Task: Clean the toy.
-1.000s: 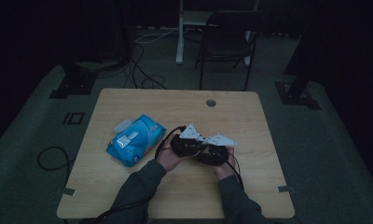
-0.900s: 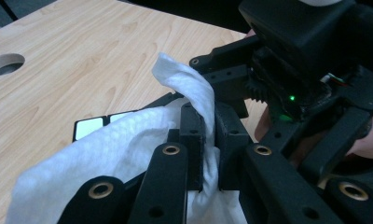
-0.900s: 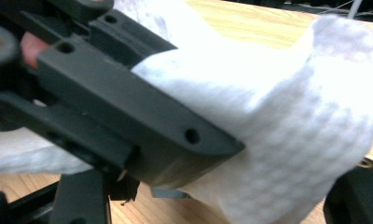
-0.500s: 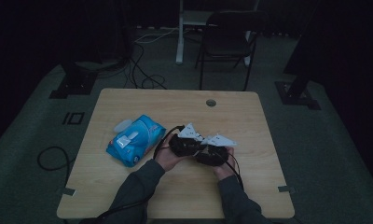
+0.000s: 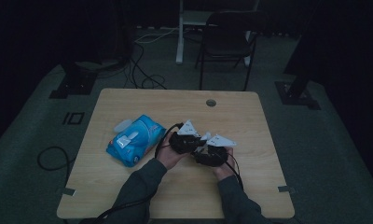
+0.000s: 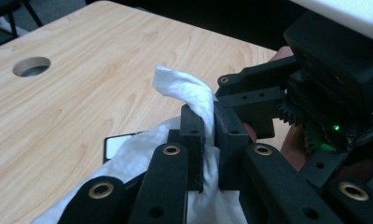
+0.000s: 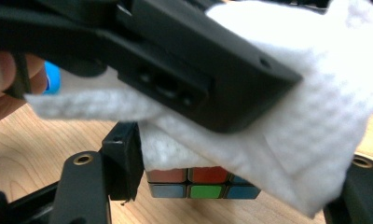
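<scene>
1. The left gripper has its jaws pinched closed on a white wipe, a fold of it poking up between them above the wooden table.
2. The right gripper has its jaws spread around a colour-tiled puzzle cube, which sits between them under the wipe; whether they press on it I cannot tell.
3. From above, both grippers meet at the table's middle, just right of a blue wipes pack.
4. Risk: the wipe hides most of the cube, so a loosely seated cube could twist or slip out while being rubbed.
5. Risk: the pinch holds only a narrow fold, so the wipe may pull free.
6. Risk: the two grippers sit very close and could knock together.
7. No readable writing: the pack's label is too small and dim.
</scene>
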Tool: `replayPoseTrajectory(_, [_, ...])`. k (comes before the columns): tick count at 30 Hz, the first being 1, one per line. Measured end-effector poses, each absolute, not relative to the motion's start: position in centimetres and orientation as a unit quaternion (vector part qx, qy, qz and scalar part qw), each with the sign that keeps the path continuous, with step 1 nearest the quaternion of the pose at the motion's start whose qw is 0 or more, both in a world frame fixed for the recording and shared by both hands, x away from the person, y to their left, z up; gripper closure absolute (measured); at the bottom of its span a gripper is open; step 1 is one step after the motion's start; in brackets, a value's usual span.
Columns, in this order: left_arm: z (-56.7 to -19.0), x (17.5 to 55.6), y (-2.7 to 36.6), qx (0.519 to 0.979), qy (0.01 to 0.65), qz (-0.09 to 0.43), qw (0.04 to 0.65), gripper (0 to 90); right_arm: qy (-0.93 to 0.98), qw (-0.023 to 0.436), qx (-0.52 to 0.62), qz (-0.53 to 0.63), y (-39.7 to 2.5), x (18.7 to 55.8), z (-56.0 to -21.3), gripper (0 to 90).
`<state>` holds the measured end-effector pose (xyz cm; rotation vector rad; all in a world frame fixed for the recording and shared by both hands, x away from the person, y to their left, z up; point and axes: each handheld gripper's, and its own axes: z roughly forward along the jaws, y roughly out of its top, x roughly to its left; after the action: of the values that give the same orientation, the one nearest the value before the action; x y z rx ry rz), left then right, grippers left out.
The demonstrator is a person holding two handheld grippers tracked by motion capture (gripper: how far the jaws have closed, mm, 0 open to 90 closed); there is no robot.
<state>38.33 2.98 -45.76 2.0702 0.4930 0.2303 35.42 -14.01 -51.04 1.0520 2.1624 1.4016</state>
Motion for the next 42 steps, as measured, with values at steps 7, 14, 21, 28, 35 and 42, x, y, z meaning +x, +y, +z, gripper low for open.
replayPoseTrajectory(7, [-44.9,38.5,4.1,0.836,0.218,0.113,0.491,84.8,0.762,0.181,0.377,0.494,-14.4,35.5,-51.0,34.2])
replayPoseTrajectory(14, [-44.6,38.5,5.3,0.824,0.234,0.126,0.501,84.8,0.758,0.186,0.383,0.494,-15.0,35.6,-51.0,34.2])
replayPoseTrajectory(21, [-44.4,38.6,6.6,0.816,0.246,0.136,0.505,84.8,0.754,0.19,0.391,0.493,-15.7,35.6,-50.9,34.2])
replayPoseTrajectory(28, [-44.3,38.6,7.4,0.811,0.254,0.142,0.507,84.8,0.75,0.196,0.395,0.493,-16.4,35.7,-50.8,34.2])
replayPoseTrajectory(35, [-44.8,38.5,8.0,0.81,0.264,0.142,0.504,84.8,0.744,0.202,0.403,0.492,-17.2,35.8,-50.7,34.2])
replayPoseTrajectory(42, [-45.1,38.4,8.6,0.807,0.273,0.148,0.502,84.8,0.741,0.208,0.41,0.49,-17.9,35.8,-50.7,34.2])
